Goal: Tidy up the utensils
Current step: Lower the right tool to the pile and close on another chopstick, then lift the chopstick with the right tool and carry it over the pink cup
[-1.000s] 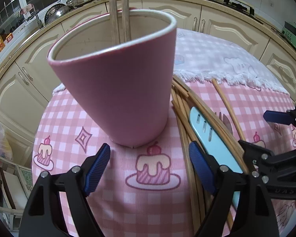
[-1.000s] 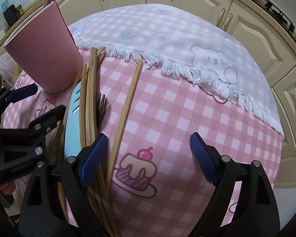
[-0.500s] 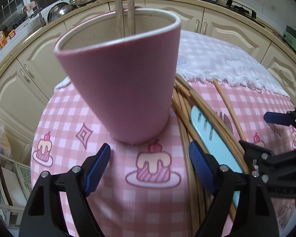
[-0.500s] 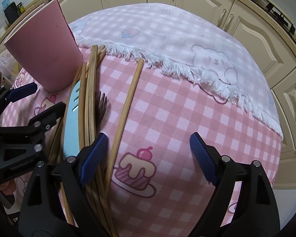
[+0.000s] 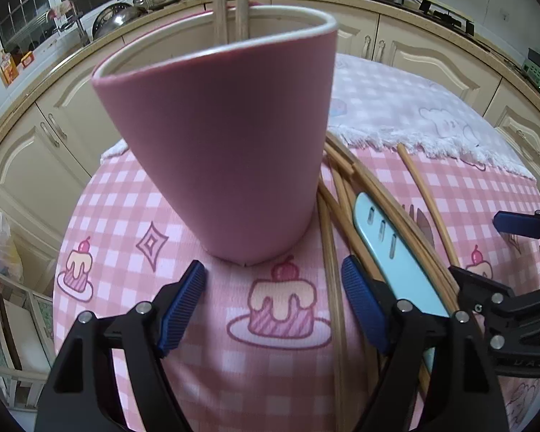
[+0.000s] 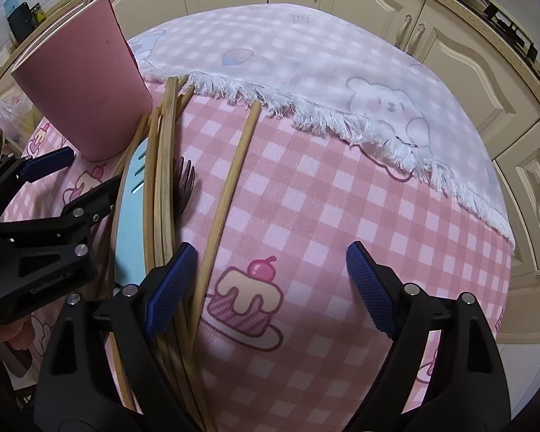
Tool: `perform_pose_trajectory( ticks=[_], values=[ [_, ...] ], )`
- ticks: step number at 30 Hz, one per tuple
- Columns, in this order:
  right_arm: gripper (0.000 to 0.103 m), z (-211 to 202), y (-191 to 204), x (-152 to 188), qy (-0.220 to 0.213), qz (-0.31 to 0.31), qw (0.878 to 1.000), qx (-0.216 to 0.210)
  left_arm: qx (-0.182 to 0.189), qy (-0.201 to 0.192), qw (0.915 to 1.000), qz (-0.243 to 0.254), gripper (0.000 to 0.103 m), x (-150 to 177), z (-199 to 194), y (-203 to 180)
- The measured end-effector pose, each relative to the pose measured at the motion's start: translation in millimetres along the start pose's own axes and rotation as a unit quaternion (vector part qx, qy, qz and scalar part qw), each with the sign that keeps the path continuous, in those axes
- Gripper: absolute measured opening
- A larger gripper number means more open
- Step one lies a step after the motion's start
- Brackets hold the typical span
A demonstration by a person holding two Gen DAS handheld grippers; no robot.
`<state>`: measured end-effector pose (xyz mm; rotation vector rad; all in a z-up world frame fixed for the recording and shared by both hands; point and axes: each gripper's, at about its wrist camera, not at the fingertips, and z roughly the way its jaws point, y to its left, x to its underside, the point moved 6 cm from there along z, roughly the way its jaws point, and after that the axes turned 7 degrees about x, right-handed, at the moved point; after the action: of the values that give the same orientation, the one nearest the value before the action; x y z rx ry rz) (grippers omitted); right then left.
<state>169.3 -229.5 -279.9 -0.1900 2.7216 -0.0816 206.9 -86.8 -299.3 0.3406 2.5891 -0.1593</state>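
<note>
My left jaws [image 5: 273, 302] have just been narrowing, nothing between them; right jaws [image 6: 270, 288] stand wide, empty. Two chopsticks [image 5: 230, 0] stand in the cup [image 5: 226, 151]. Left loose on the table [image 6: 342, 198]: chopstick pile [image 6: 162, 180], blue knife [image 6: 131, 223], fork [image 6: 183, 187]. I judge it barely begun.

Left gripper [image 5: 273, 302] jaws slightly narrower — nothing between.

One tall pink cup [image 5: 226, 151] stands at the left, with two wooden chopsticks [image 5: 230, 3] upright in it. Just right of it lie one pale blue slotted utensil [image 6: 131, 216], one dark fork [image 6: 183, 187], a bundle of wooden chopsticks [image 6: 162, 165] too overlapped to count, and one separate chopstick [image 6: 230, 187].
</note>
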Motion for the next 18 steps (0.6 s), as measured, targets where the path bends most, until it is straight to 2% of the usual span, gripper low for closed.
perform_pose_trajectory(
  ticks=[3,4,6,8,10,13,15,18],
  values=[
    [0.082,2,1,-4,0.002,-0.002,1.0,-0.001,0.011,0.005,0.9999,0.006,0.063,3,-2,-6],
    [0.078,2,1,-7,0.003,-0.001,1.0,-0.002,0.015,0.007,0.9998,0.01,0.058,3,-2,-9],
    [0.067,3,1,-14,0.008,0.001,1.0,-0.004,0.02,0.011,0.9996,0.018,0.05,2,-2,-14],
    [0.047,3,2,-20,0.018,0.004,1.0,-0.009,0.028,0.015,0.9991,0.029,0.039,1,-1,-21],
    [0.037,2,7,-22,0.026,-0.003,1.0,-0.015,0.034,0.018,0.9984,0.041,0.025,1,-2,-27],
    [0.035,2,10,-22,0.035,-0.017,0.999,-0.009,0.046,0.023,0.9974,0.051,0.013,6,-4,-32],
    [0.035,3,10,-24,0.041,-0.016,0.999,-0.011,0.053,0.027,0.997,0.05,0.011,10,-6,-29],
    [0.029,5,14,-29,0.042,-0.024,0.999,-0.007,0.057,0.036,0.9963,0.053,0.012,9,-8,-22]
  ],
)
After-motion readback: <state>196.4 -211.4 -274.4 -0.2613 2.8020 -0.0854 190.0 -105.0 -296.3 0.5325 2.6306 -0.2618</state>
